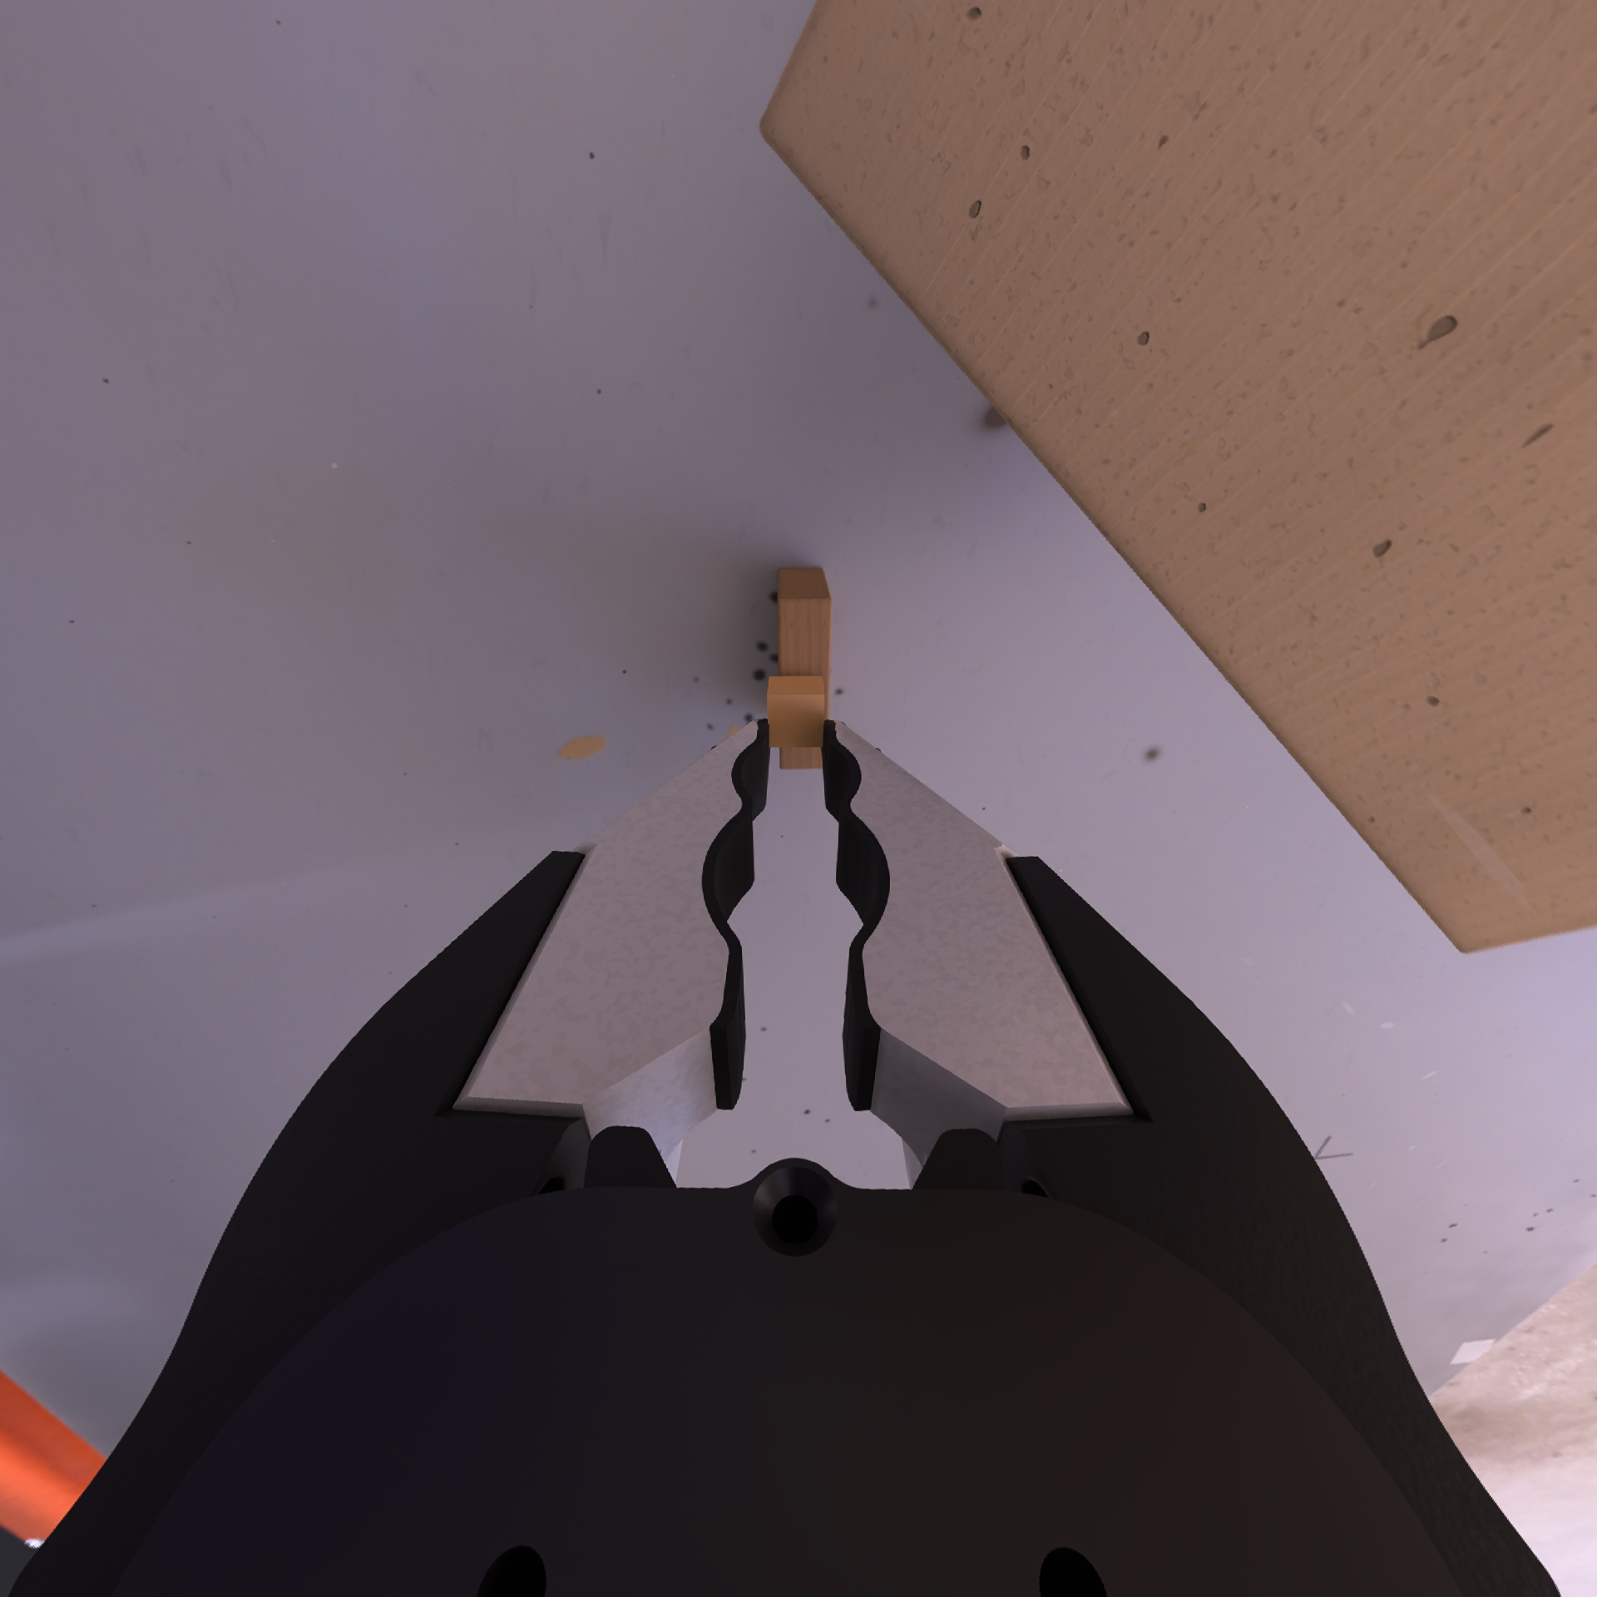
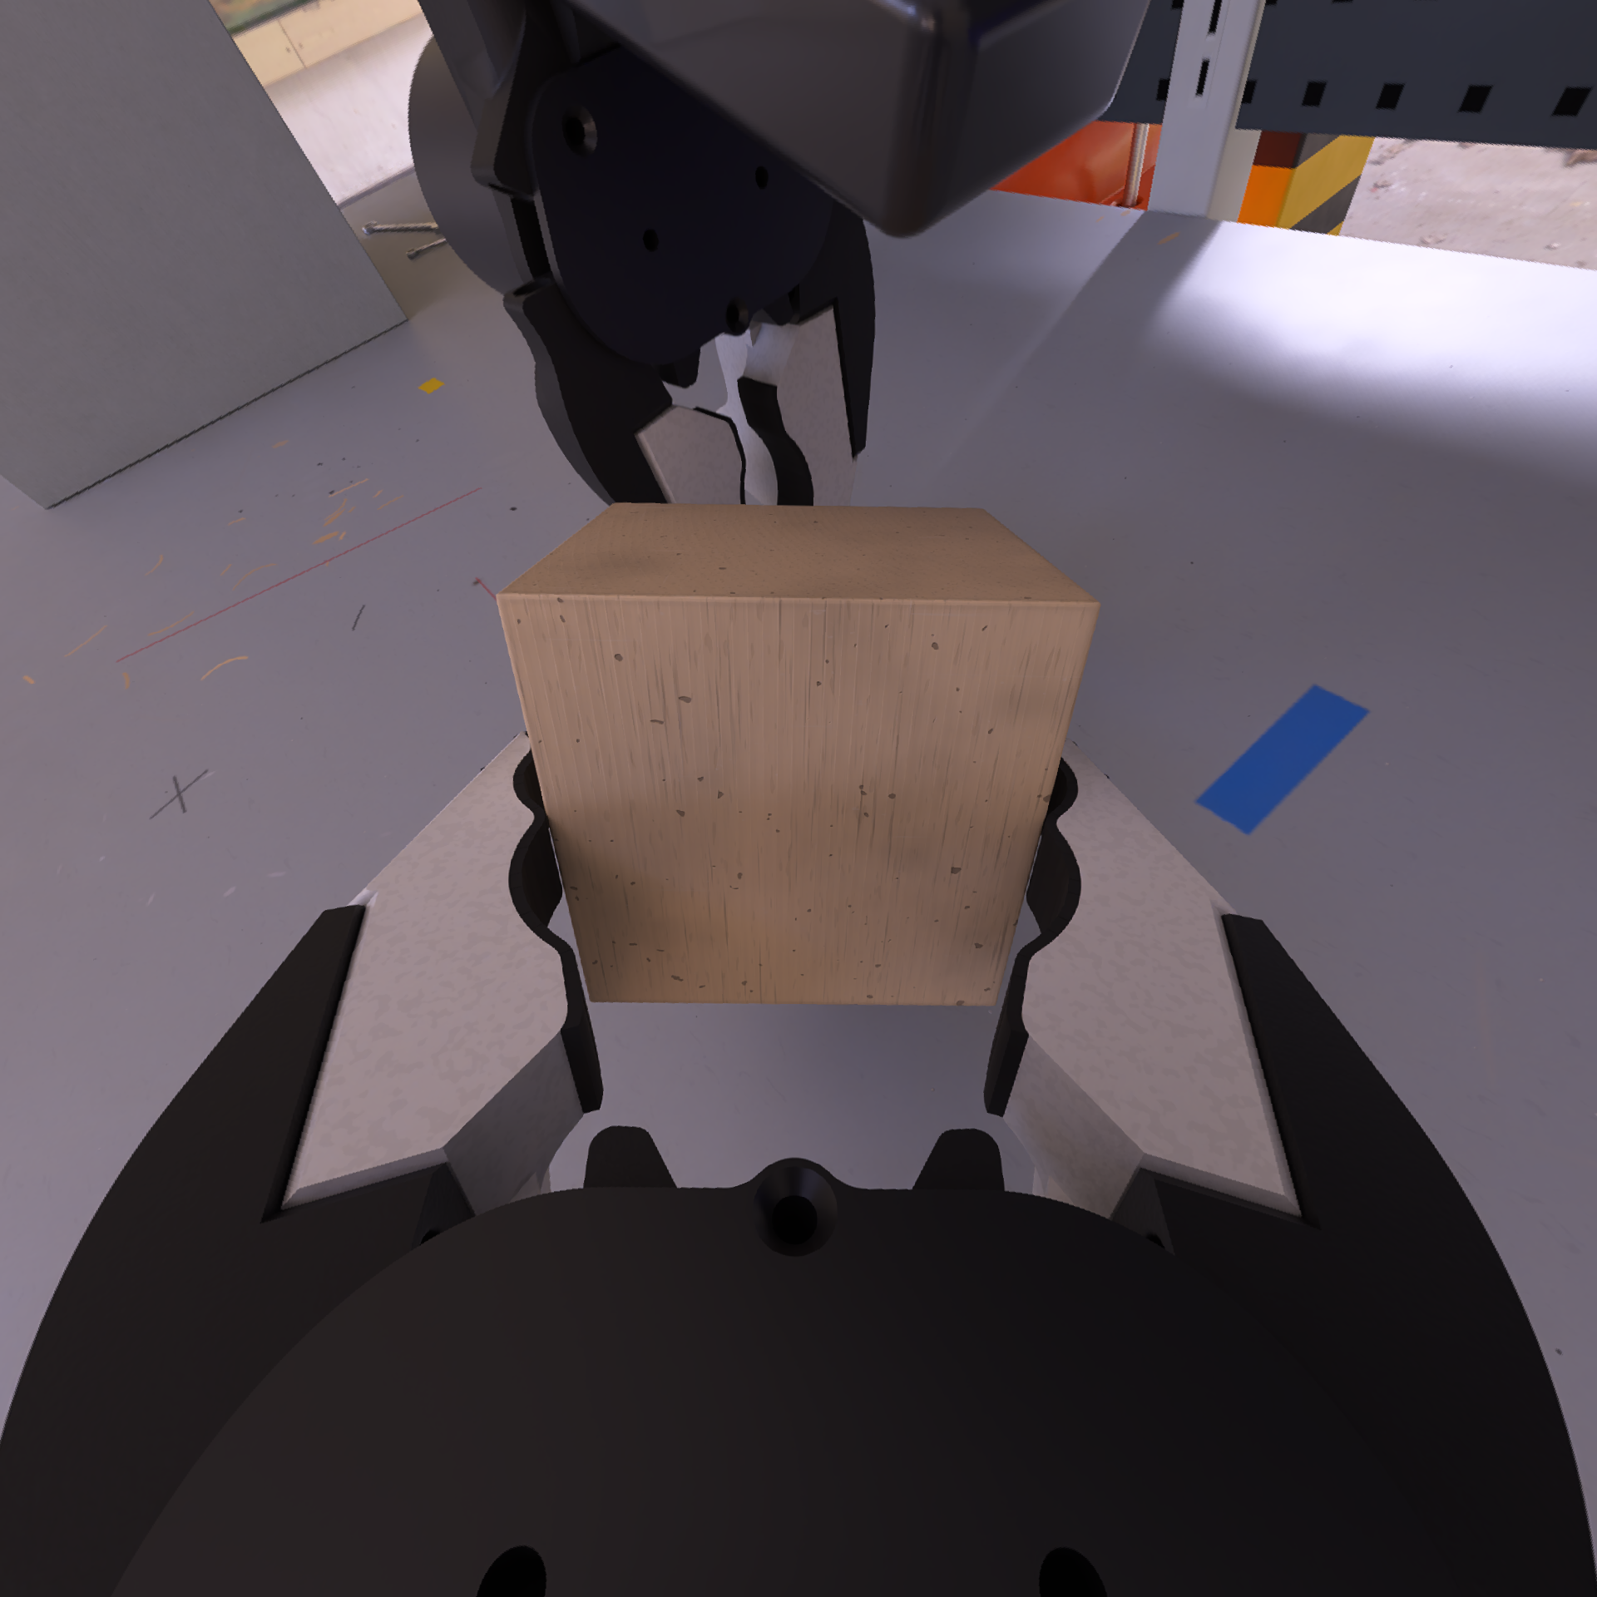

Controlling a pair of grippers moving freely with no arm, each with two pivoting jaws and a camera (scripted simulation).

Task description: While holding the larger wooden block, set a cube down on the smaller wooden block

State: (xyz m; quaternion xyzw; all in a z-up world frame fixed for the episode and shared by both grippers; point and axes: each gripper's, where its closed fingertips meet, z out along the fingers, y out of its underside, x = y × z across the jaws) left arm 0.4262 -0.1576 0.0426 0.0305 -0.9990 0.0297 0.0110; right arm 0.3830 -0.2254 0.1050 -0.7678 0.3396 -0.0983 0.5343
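Black ribbed pads line the fingers of the left gripper (image 1: 795, 726), which stand nearly together and pinch a small tan cube (image 1: 793, 714) at their very tips. Directly past the cube, in line with it, lies a narrow pale wooden piece, the smaller wooden block (image 1: 804, 624), on the grey worktop (image 1: 346, 432); whether cube and block touch cannot be told from this angle. Dark specks dot the worktop around the block, and a small tan spot (image 1: 582, 747) lies to the left of the fingertips. A broad speckled tan face, the larger wooden block (image 1: 1253, 389), fills the upper right of the left wrist view, well apart from the cube.

Black pads of the right gripper (image 2: 795, 804) are spread wide and press on the two side faces of the larger wooden block (image 2: 795, 760), which sits upright between them with its top face and near face showing. Its lower edge stands clear of the grey worktop (image 2: 1296, 518). Just behind the block's top edge, the left gripper (image 2: 743, 467) points downward, its tips hidden by the block. Outward on the worktop: a blue tape strip (image 2: 1281, 759) to the right, a pencilled cross (image 2: 179, 792) and wood shavings (image 2: 225, 665) to the left, a grey panel (image 2: 155, 242) at upper left, and shelving uprights (image 2: 1192, 104) at upper right.
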